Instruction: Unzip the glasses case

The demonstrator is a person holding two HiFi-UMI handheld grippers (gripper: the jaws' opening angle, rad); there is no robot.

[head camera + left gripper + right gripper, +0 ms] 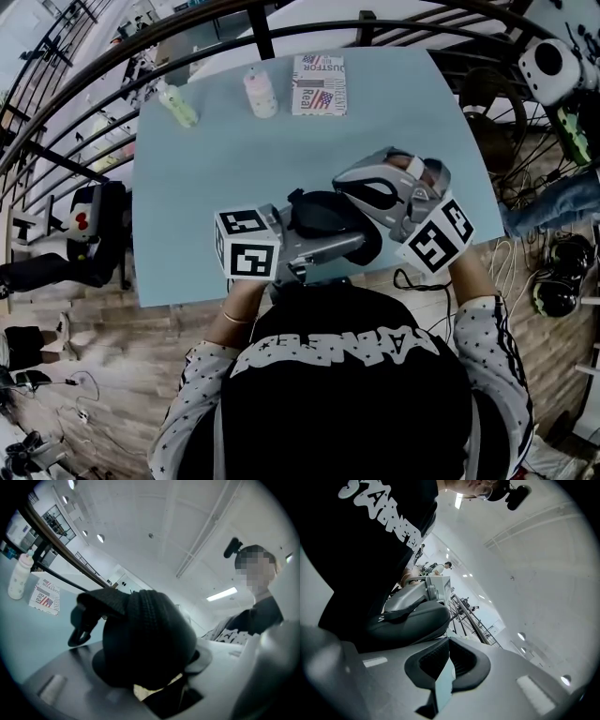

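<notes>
Pale blue surface (216, 178) lies under the case (323, 217), which the left hand-held gripper (328, 251) clamps end-on. The case's long axis points at the right hand-held gripper (447, 667), closed on nothing, just beside the case.

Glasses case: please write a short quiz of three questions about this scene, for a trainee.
1. True or false: the left gripper holds the black glasses case.
2. How many bottles are on the blue table? A) one B) two C) four
3. Fill in: the fingers of the right gripper are ___ (open or shut).
Key: 1 true; 2 B; 3 shut.
</notes>
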